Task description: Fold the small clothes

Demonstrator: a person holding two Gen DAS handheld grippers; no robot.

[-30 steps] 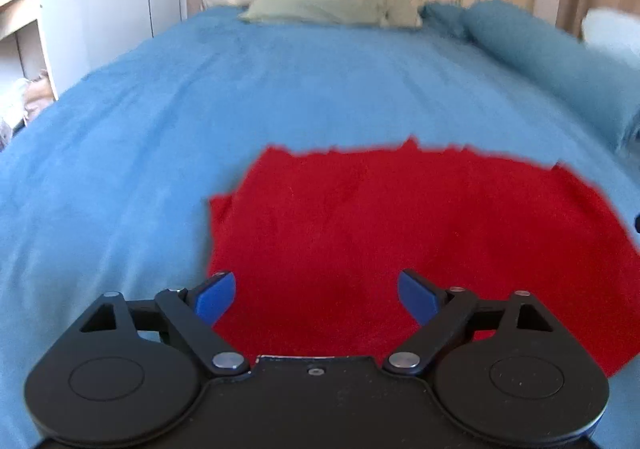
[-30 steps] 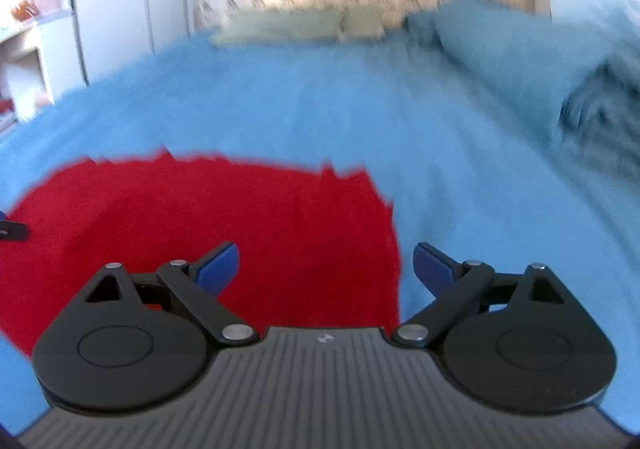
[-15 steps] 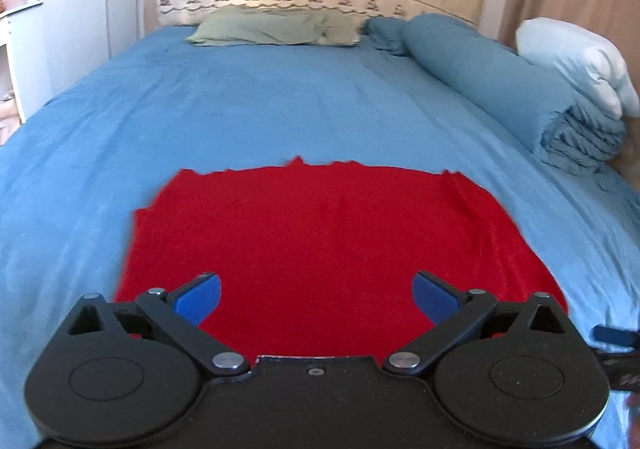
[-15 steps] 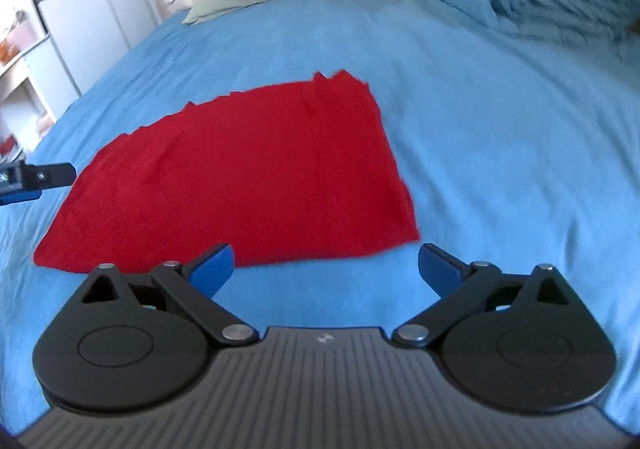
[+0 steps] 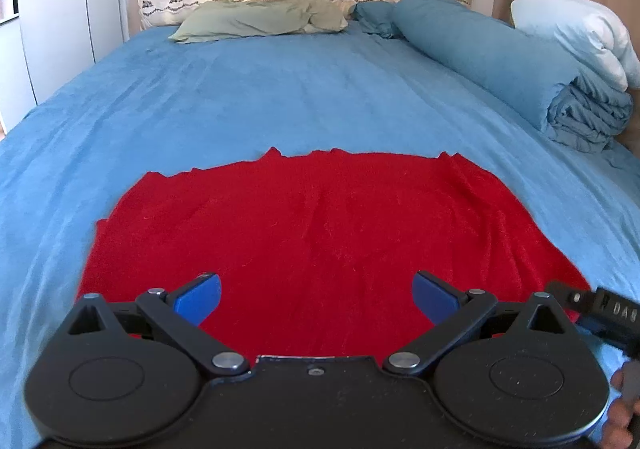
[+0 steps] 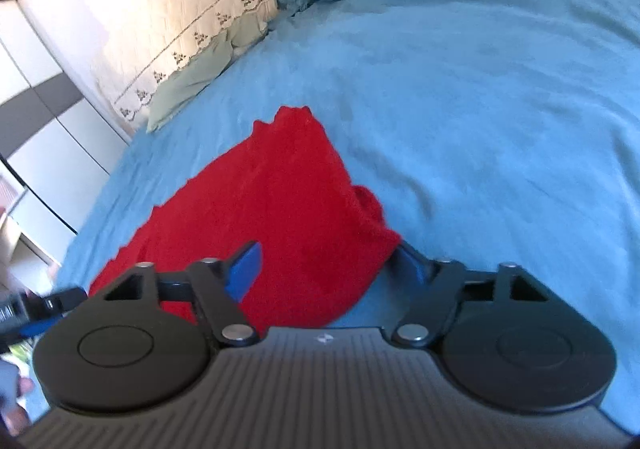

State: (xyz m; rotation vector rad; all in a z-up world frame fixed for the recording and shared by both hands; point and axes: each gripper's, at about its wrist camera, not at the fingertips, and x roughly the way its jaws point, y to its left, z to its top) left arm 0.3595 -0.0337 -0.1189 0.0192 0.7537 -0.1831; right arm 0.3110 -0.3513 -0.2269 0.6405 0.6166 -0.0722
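One R finger (image 6: pixel 408 263) behind red cloth (image 6: pixel 280 217)

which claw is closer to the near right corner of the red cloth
Right. The right claw has that corner of the red cloth between its open fingers; the left claw hovers open over the cloth's near edge, further left.

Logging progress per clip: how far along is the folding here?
Done: the red cloth lies spread on the blue bedspread. In hand: the right claw, open, straddles a raised corner; the left claw hangs open. Left: gripping and every fold.
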